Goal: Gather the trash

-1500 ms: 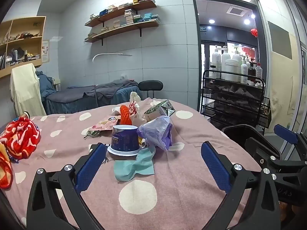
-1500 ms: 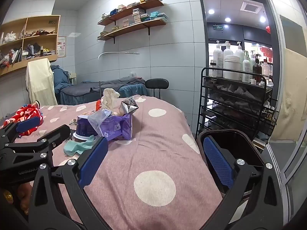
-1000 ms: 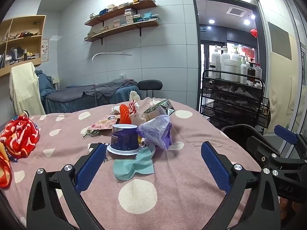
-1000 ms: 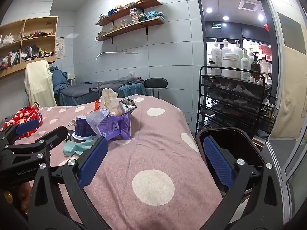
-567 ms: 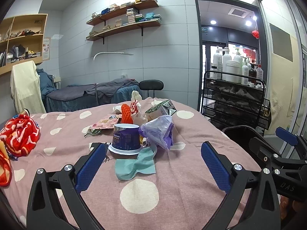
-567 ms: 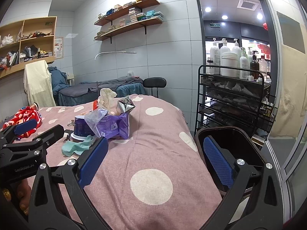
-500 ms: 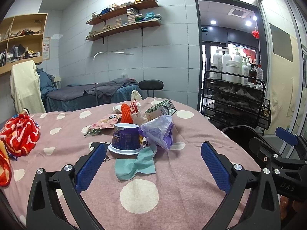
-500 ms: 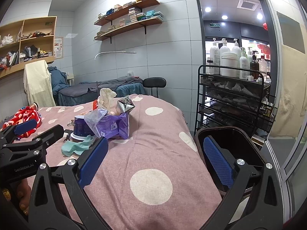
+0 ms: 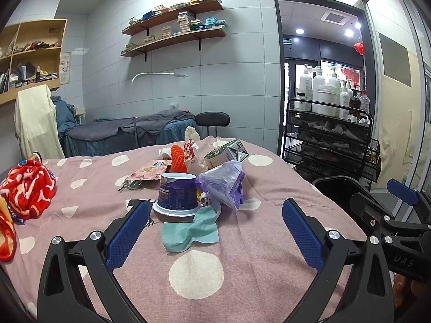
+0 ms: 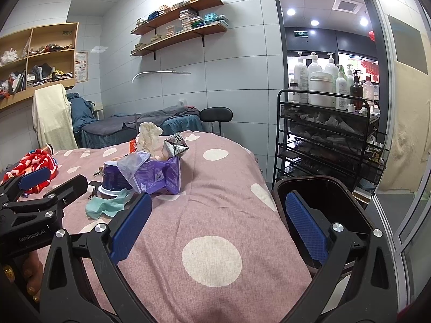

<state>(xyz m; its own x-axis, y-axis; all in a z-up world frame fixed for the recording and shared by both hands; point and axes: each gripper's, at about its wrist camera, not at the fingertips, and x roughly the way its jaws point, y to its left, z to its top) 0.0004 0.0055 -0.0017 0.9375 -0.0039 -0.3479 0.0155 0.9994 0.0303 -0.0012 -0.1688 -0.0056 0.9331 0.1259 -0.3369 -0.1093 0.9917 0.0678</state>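
Observation:
Trash lies in a pile on the pink dotted bed cover: an upturned purple cup, a purple plastic bag, a teal cloth, an orange piece, crumpled paper, a carton and a pink wrapper. My left gripper is open and empty, a little short of the teal cloth. My right gripper is open and empty, over the bed's right edge. The cup, the bag and the cloth show to its left. A black bin stands beside the bed.
A red patterned cloth lies at the bed's left side. A black wire cart with bottles stands right of the bed, behind the bin. A second bed and a black stool are at the back wall.
Both grippers have drifted slightly; the views shift a little. Both stay open and empty. The trash has not moved.

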